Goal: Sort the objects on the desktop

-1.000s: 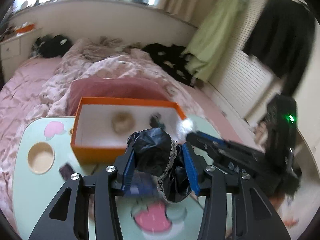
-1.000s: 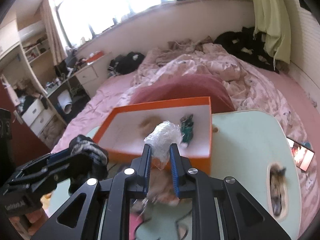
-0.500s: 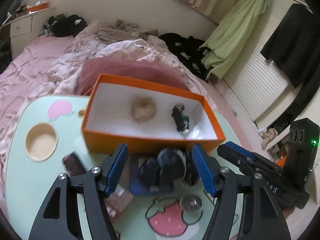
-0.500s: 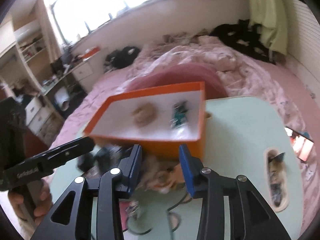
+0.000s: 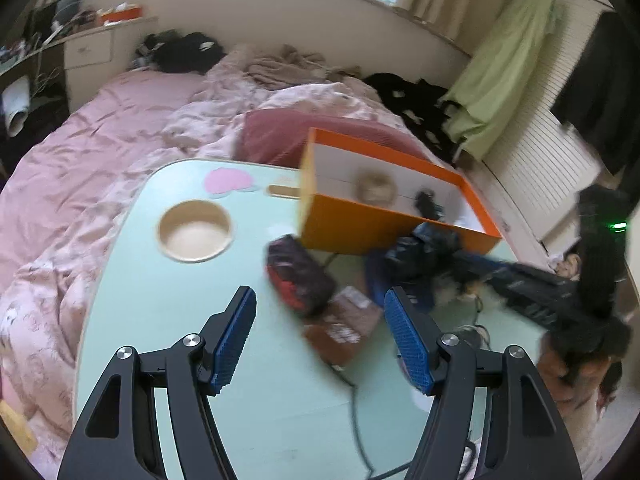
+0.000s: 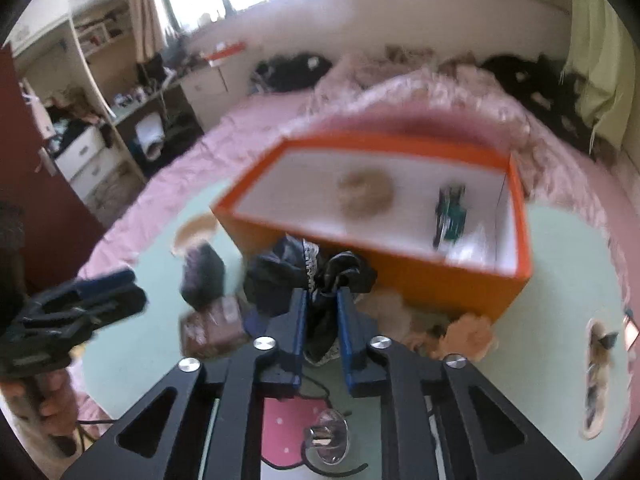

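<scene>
R gripper (image 6: 322, 312) jaws just closing, clamped on black lace cloth (image 6: 344, 272) near orange box (image 6: 420, 280). L gripper (image 5: 320, 332) jaws released, hovering over bench (image 5: 160, 300) clutter.

The left gripper (image 5: 320, 336) no longer holds the black cloth (image 6: 320, 276) and now stands open over the green table (image 5: 168, 304). The right gripper (image 6: 322, 312), rid of its clear wrapper, has just closed on that cloth in front of the orange box (image 6: 424, 280).
</scene>
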The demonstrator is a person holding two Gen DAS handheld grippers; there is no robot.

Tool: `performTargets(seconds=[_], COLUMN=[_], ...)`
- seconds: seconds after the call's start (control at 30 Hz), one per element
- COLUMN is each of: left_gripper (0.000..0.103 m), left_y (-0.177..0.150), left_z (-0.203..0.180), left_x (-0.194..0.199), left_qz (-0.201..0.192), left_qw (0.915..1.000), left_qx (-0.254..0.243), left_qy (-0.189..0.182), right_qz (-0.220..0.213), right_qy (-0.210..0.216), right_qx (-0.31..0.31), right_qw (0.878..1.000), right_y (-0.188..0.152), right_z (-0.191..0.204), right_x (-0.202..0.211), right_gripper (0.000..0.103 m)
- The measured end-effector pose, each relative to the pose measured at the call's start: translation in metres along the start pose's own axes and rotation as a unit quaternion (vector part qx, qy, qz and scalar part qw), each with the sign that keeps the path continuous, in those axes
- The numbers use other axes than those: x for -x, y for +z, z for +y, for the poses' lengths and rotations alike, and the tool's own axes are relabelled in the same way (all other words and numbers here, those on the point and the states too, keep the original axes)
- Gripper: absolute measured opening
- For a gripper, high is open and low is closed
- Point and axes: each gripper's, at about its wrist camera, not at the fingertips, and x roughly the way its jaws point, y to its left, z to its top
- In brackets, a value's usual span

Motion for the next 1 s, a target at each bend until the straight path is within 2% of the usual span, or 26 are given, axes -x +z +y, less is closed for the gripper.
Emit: performTargets(seconds=[0.07, 0.17, 0.23, 0.33, 0.37, 0.4, 0.47, 0.5, 0.6, 0.73, 0.77, 0.8, 0.87, 1.0], left_gripper=[0.067, 0.067, 0.067, 0.067, 0.067, 0.067, 0.067, 0.067, 0.067, 0.067, 0.067, 0.067, 0.067, 0.067], left_y=[0.001, 0.001, 0.003, 0.006, 0.008, 0.009, 0.012, 0.013, 0.019, 0.024, 0.024, 0.024, 0.024, 0.022], left_z=[0.008, 0.016, 0.018, 0.021, 0.022, 0.021, 0.02, 0.02, 0.019, 0.019, 0.02, 0.021, 0.023, 0.025], left_x=[-0.005, -0.015, -0.025, -0.036, -0.039, -0.042, -0.049, -0.051, -0.06, -0.074, -0.078, -0.08, -0.082, -0.078], left_qz=[0.005, 0.011, 0.019, 0.025, 0.026, 0.028, 0.032, 0.033, 0.035, 0.043, 0.048, 0.052, 0.056, 0.046], left_qw=[0.9999, 0.9996, 0.9991, 0.9985, 0.9984, 0.9983, 0.9983, 0.9983, 0.9981, 0.9974, 0.997, 0.9968, 0.9968, 0.9973], left_qx=[0.012, 0.023, 0.033, 0.048, 0.05, 0.05, 0.047, 0.045, 0.043, 0.043, 0.043, 0.044, 0.046, 0.049], left_qy=[0.006, 0.015, 0.017, 0.011, 0.011, 0.011, 0.016, 0.018, 0.026, 0.039, 0.042, 0.041, 0.036, 0.029], right_qz=[-0.028, -0.079, -0.07, -0.065, -0.064, -0.058, -0.06, -0.06, -0.042, 0.015, 0.026, 0.029, 0.021, -0.023], right_qy=[0.005, -0.017, -0.031, -0.023, -0.025, -0.025, -0.018, -0.027, -0.05, -0.072, -0.078, -0.082, -0.077, -0.049], right_qx=[-0.011, -0.047, -0.071, -0.081, -0.079, -0.077, -0.063, -0.054, -0.03, -0.03, -0.031, -0.029, -0.026, -0.039], right_qw=[1.0, 0.996, 0.995, 0.994, 0.995, 0.995, 0.996, 0.996, 0.997, 0.997, 0.996, 0.996, 0.996, 0.998], right_y=[0.013, 0.04, 0.05, 0.048, 0.046, 0.041, 0.026, 0.018, -0.001, -0.012, -0.015, -0.02, -0.022, -0.011], right_z=[-0.002, -0.016, -0.029, -0.036, -0.035, -0.034, -0.028, -0.025, -0.014, -0.009, -0.01, -0.01, -0.01, -0.019], right_x=[0.013, 0.029, 0.024, 0.024, 0.025, 0.026, 0.031, 0.031, 0.02, -0.017, -0.023, -0.026, -0.021, 0.01], right_gripper=[0.007, 0.004, 0.004, 0.006, 0.018, 0.043, 0.064, 0.068, 0.07, 0.07, 0.063, 0.048, 0.039, 0.036])
